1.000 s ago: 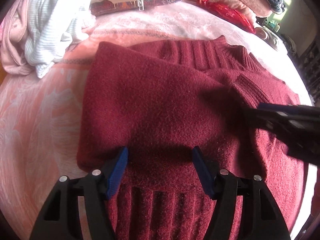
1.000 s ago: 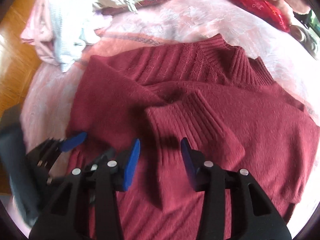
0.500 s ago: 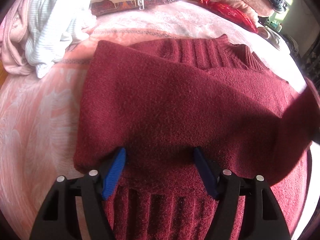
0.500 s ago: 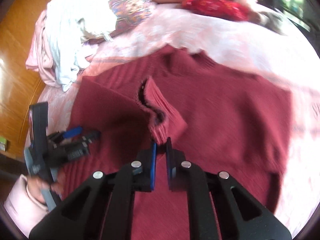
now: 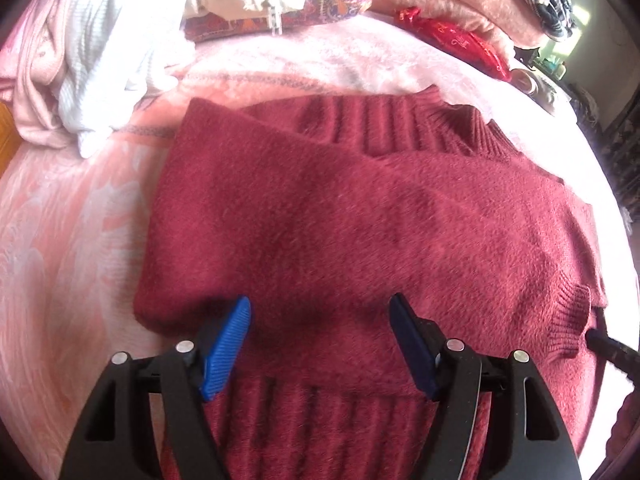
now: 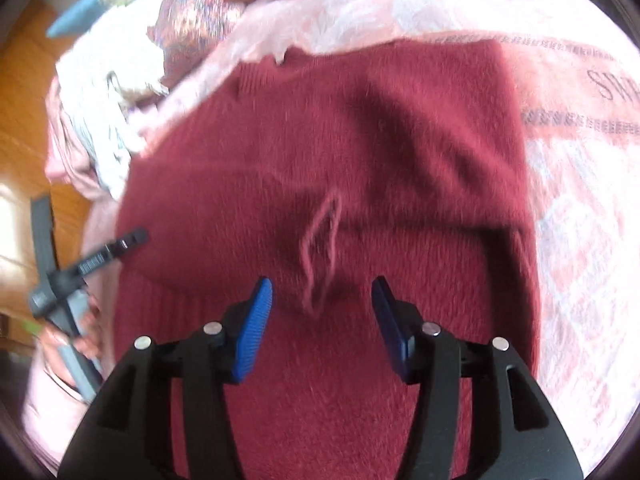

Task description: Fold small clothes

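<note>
Maroon sweater (image 5: 360, 232) flat on bed blanket (image 6: 580, 240); blurred blanket lettering, maybe "SW…". Left gripper (image 5: 320, 344) spread wide, empty. Right gripper (image 6: 322, 320) just opened, sleeve cuff (image 6: 320, 252) lying loose between its pads.

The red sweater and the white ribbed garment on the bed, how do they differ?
The red sweater is dark red and fuzzy; the white ribbed garment is pale with fine ribs. The sweater is spread flat mid-bed with a sleeve folded across; the white garment is crumpled in a pile at the edge. Both are knitwear on the pink blanket.
</note>
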